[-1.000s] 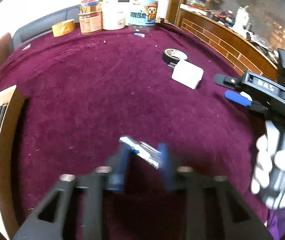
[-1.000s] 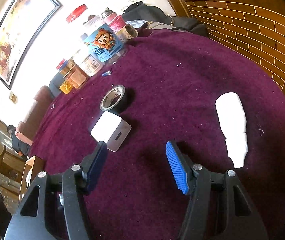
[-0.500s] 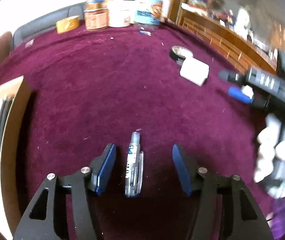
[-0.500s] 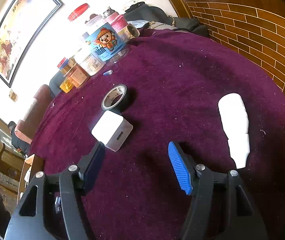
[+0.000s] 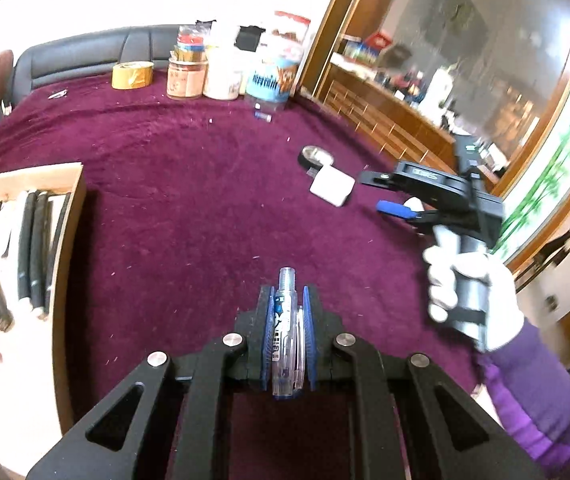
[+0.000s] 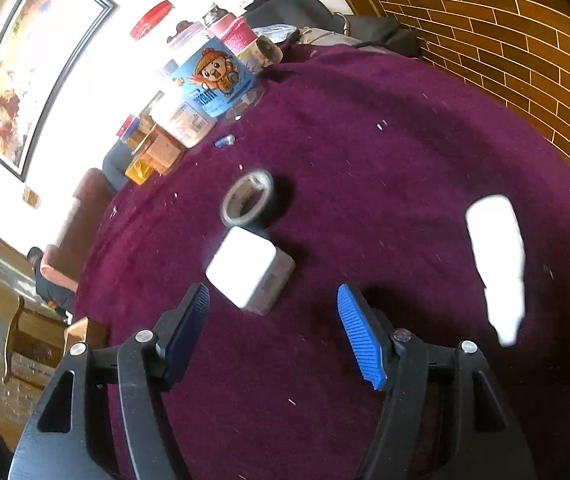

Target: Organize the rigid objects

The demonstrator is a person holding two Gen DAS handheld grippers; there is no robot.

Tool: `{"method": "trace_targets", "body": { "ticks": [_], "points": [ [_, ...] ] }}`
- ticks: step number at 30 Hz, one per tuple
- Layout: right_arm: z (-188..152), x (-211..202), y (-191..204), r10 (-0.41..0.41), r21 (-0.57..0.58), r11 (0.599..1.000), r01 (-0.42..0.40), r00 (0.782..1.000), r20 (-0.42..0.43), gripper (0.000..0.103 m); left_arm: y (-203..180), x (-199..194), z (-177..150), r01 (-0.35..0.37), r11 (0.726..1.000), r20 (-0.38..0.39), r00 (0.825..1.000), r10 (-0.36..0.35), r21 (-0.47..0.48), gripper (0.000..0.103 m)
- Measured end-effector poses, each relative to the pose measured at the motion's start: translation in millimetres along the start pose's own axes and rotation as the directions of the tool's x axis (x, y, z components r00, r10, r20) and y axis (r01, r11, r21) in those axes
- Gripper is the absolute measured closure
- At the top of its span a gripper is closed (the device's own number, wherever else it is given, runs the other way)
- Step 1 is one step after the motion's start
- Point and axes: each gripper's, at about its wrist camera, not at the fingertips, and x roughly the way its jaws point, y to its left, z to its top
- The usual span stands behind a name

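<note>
A: Where is the pen (image 5: 288,336) relative to the left claw (image 5: 287,300)?

B: Right between its blue pads (image 5: 269,332). The claw's jaws are closing, and the frames show them narrow, pressing on the clear barrel from both sides. The pen runs along the claw's own line, its threaded tip poking out past the fingertips toward 12 o'clock, its clip end back toward 6 o'clock. It hangs above the purple worktop (image 5: 189,216), not on it.

A: And the wooden box (image 5: 69,240)?

B: Off at 9 o'clock from the left claw, at the worktop's edge. Dark stick-like things lie in it side by side; I cannot tell what they are.

A: The right claw (image 6: 275,332)?

B: Wide, with nothing between its pads. In its own view the white cube (image 6: 245,270) lies on the worktop just beyond the fingertips at about 11 o'clock, nearer the left finger, apart from both. The roll of dark tape (image 6: 247,204) sits directly behind the cube, at 12 o'clock from it, touching or nearly so. A white oblong thing (image 6: 495,252) lies well apart at 2 o'clock.

A: Who holds the right claw?

B: From the left view, a white-gloved hand (image 5: 469,292) with a purple sleeve (image 5: 537,392) grips its handle at 3 o'clock, the claw pointing toward the cube.

A: Anything at the far edge?

B: Jars (image 5: 221,72) and a yellow tape roll (image 5: 132,75) at 11 to 12 o'clock.
</note>
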Motion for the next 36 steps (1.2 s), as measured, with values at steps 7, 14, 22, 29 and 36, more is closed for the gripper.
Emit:
{"method": "trace_targets", "body": {
  "ticks": [7, 14, 22, 29, 36],
  "points": [
    [12.8, 42.3, 39.9, -0.172, -0.029, 0.985, 0.17, 0.982, -0.084, 0.037, 39.8, -44.3, -10.9, -0.046, 0.996, 0.072, 0.996, 0.052, -0.078, 0.092],
    [6.9, 67.6, 64.5, -0.331, -0.074, 0.943, 0.325, 0.938, -0.103, 0.036, 107.5, -87.3, -27.6, -0.156, 0.963, 0.11, 0.977, 0.184, -0.219, 0.092],
    [-1.4, 65.4, 71.5, -0.377, -0.178, 0.917, 0.357, 0.921, -0.094, 0.044, 166.0, -119.7, -63.2, -0.259, 0.896, 0.102, 0.944, 0.314, -0.361, 0.092],
    [-21.5, 28.2, 93.6, -0.243, -0.197, 0.955, 0.223, 0.966, -0.085, 0.048, 196.1, -116.9, -82.0, -0.287, 0.864, 0.036, 0.943, 0.33, -0.414, 0.092],
    [-65.9, 2.8, 163.8, -0.06, -0.313, 0.95, 0.011, 0.987, -0.147, 0.048, 206.0, -93.5, -75.4, -0.344, 0.852, -0.077, 0.936, 0.342, -0.395, 0.092]
  ]
}}
